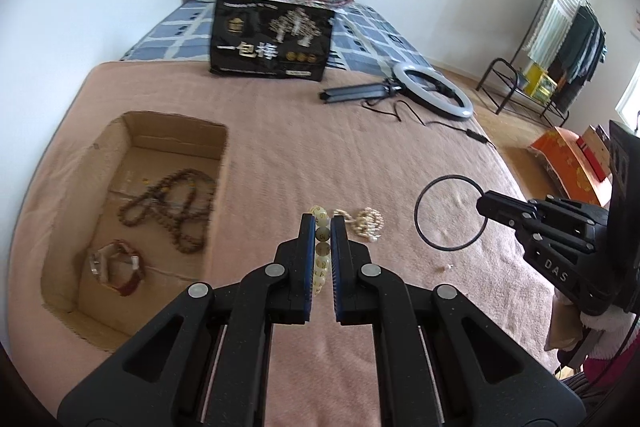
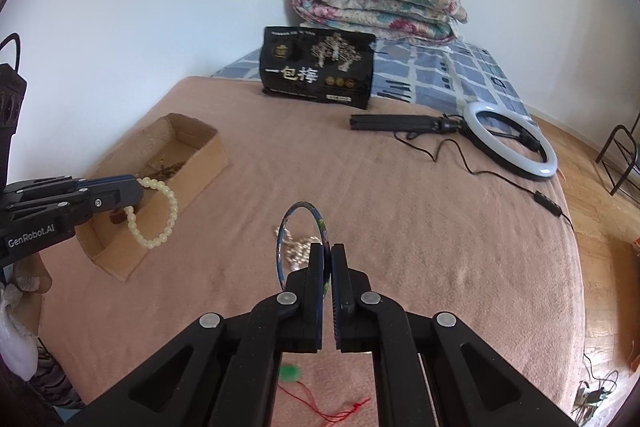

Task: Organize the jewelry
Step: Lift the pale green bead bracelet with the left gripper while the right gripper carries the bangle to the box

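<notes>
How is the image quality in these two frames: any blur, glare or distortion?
Left wrist view: heavy fisheye bending, dark vignette corners, cardboard box contents slightly soft, bead bracelet sharp. Right wrist view: same distortion, even daylight, bangle and pearl pile somewhat blurred, no strong glare.

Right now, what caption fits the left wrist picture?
Left gripper pinches a pale bead bracelet beside the cardboard box.

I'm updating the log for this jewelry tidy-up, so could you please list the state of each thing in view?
Left tool: shut on pale bead bracelet, lifted.
Right tool: shut on dark bangle, lifted.
Cardboard box: open.
Brown bead necklace: lying in the box.
Watch: lying in the box.
Pearl jewelry: loose on the blanket.
Ring light: lying flat.
</notes>
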### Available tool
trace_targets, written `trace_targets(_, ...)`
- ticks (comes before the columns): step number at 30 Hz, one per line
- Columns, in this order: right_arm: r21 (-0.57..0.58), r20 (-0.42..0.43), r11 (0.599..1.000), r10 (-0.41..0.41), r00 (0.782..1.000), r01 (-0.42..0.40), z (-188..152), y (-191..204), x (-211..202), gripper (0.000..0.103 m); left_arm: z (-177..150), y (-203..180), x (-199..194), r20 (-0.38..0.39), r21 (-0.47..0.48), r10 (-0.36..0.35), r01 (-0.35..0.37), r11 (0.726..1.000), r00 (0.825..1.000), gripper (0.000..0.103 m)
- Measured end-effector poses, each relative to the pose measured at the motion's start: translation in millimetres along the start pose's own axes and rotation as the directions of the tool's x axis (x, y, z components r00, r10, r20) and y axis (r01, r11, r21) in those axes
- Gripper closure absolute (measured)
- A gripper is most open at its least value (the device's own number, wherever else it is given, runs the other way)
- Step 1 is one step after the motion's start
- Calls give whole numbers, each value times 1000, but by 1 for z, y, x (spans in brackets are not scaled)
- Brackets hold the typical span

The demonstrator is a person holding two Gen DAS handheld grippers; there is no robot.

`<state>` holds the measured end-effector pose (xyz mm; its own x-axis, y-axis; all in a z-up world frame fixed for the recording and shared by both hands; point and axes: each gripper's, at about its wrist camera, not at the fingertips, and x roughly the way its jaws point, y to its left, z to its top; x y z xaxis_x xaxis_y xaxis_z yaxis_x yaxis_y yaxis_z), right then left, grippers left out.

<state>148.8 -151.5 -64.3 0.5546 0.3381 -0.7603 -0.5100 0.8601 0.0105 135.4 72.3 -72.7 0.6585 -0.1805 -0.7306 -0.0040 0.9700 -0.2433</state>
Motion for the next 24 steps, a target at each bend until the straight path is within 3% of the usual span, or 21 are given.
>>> trace_targets(13,-74,24,993,92,995,-90,18,66,4,102,-2,66,-37,43,-87,85,-81,993,995,98)
trace_targets(24,-124,33,982,145,989,-140,43,110,20,102,-9,98,-46,35,-140,105,-99,985,994,98)
